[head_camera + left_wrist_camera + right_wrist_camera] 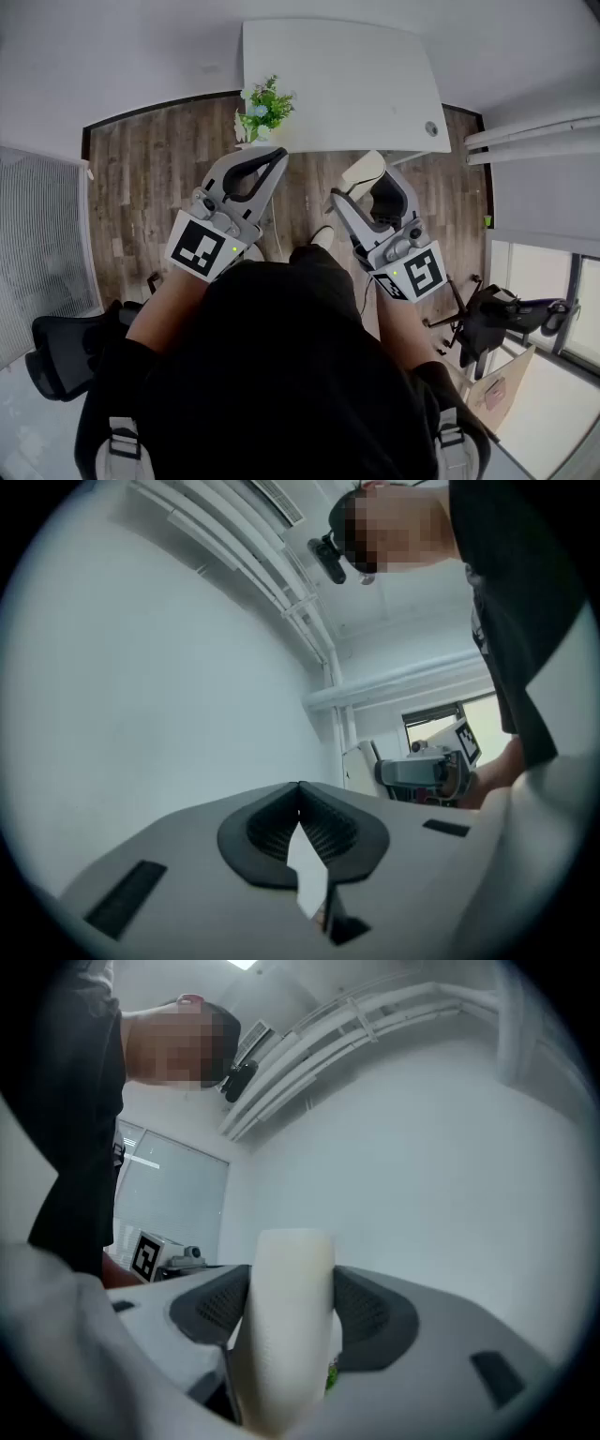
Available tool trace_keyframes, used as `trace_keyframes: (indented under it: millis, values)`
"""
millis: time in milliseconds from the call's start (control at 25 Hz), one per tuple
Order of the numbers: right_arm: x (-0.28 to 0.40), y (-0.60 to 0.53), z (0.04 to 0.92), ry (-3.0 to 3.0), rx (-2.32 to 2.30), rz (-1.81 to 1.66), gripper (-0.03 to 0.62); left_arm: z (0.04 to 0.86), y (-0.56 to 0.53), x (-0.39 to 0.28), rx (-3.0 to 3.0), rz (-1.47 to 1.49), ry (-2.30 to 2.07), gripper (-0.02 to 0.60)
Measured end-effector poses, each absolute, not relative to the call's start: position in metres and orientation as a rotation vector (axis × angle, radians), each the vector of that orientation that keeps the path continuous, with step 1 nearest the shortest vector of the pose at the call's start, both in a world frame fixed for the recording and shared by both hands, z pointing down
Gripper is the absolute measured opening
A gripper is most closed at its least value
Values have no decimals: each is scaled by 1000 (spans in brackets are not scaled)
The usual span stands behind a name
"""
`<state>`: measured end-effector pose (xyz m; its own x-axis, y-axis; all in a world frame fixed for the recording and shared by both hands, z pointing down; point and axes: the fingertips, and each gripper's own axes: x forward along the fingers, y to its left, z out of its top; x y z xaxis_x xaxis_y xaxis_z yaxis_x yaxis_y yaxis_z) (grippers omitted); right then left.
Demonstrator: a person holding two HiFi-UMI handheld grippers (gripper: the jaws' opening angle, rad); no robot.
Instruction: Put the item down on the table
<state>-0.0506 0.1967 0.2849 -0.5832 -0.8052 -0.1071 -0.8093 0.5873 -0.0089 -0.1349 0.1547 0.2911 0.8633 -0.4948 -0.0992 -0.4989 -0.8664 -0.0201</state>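
My right gripper [362, 190] is shut on a cream, rounded oblong item [364, 171]. In the right gripper view the item [286, 1326] fills the gap between the dark ribbed pads [375, 1312] and sticks out past them. My left gripper [278, 155] is shut with its tips touching and nothing between them; in the left gripper view its pads [328, 832] meet in a point. Both grippers are held in front of the person's chest, just short of the white table's [356, 84] near edge. Both gripper cameras face the white wall and ceiling.
A small potted green plant [264, 108] stands at the table's near left corner, just beyond the left gripper. A small round grey disc [431, 128] sits at the near right corner. Black office chairs stand at the left [56, 356] and right [497, 314] on the wooden floor.
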Motion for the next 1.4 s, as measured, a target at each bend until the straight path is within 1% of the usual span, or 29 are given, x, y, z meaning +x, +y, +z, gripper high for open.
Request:
trace_keyframes:
  millis: [360,840,1040,1400]
  values:
    - [-57,216,282,2674,-1415,58,287,293,178,-131,-3019,123,736,-6]
    - [-37,205,291,2680,-1416,26,288,297,169,-111,-3030,111,733,-6]
    - [-6,205,286,2679,-1388,20,288,290,170,-82,-3013,97,763,-6]
    - [32,185,288,2703,-1320,17,288,287,150,-52,-2946,105,867,-6]
